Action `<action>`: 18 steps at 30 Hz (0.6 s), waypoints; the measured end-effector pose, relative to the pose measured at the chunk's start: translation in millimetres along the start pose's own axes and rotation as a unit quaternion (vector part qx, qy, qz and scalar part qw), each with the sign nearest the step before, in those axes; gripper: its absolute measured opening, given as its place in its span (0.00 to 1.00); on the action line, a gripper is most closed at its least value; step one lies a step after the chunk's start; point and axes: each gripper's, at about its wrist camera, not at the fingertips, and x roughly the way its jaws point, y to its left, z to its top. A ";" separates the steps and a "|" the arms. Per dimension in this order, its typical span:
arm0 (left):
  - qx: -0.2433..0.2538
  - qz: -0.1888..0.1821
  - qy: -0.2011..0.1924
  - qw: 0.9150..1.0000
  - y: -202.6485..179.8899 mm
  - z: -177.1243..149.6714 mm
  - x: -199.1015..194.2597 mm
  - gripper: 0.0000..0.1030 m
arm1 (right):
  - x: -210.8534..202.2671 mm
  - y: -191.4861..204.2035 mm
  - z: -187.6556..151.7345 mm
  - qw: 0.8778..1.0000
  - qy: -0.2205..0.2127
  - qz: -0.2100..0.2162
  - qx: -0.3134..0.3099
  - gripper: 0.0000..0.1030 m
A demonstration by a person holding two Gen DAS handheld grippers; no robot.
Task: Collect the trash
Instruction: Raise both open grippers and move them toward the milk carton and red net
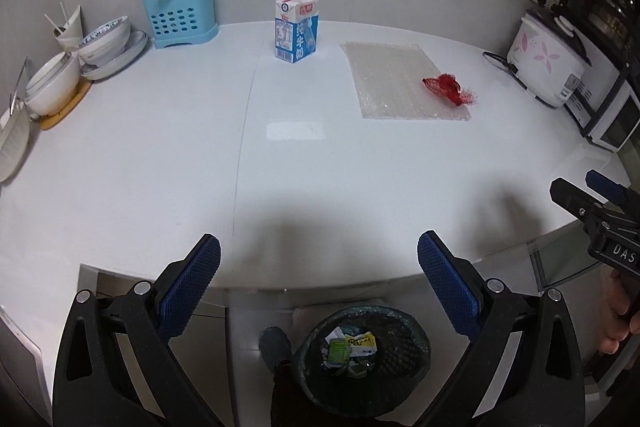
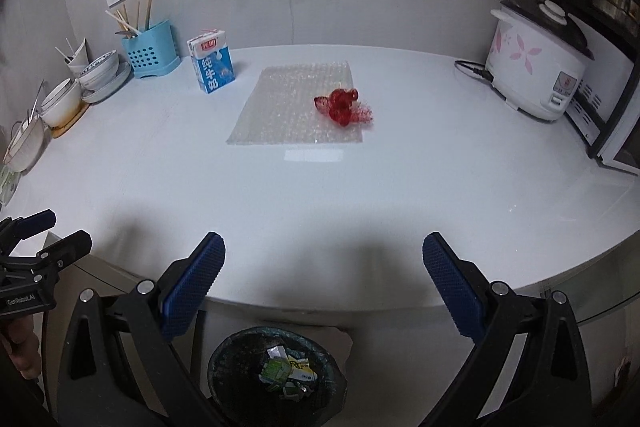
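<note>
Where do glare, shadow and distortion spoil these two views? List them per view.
Left wrist view: a bright glare patch on the white table, broad shadow along its near edge, and fisheye bending of that edge. Right wrist view: glare just in front of the bubble wrap, the same near-edge shadow, dark vignetted corners.

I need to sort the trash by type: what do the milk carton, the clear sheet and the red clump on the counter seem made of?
Milk carton: coated paperboard, judging by its folded gable top and printed, slightly glossy faces.
Clear sheet: plastic bubble wrap, translucent with rows of small shiny bubbles.
Red clump: probably plastic mesh netting, shown by the open weave at its frayed edge; it lies crumpled on the sheet.
</note>
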 end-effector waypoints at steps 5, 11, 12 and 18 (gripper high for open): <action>-0.010 0.001 -0.013 1.000 8.3 37.3 0.8 0.94 | -0.2 1.8 32.7 1.000 -0.016 -0.002 0.005 0.92; -0.012 0.008 -0.018 1.000 15.8 75.5 8.7 0.94 | 8.9 5.9 67.3 1.000 -0.026 -0.009 0.006 0.92; -0.014 0.008 -0.017 1.000 17.7 80.8 10.8 0.94 | 11.4 6.9 73.8 1.000 -0.027 -0.009 0.006 0.92; -0.014 0.013 -0.017 1.000 27.6 112.2 26.5 0.94 | 31.7 10.9 102.2 0.999 -0.026 -0.019 0.003 0.92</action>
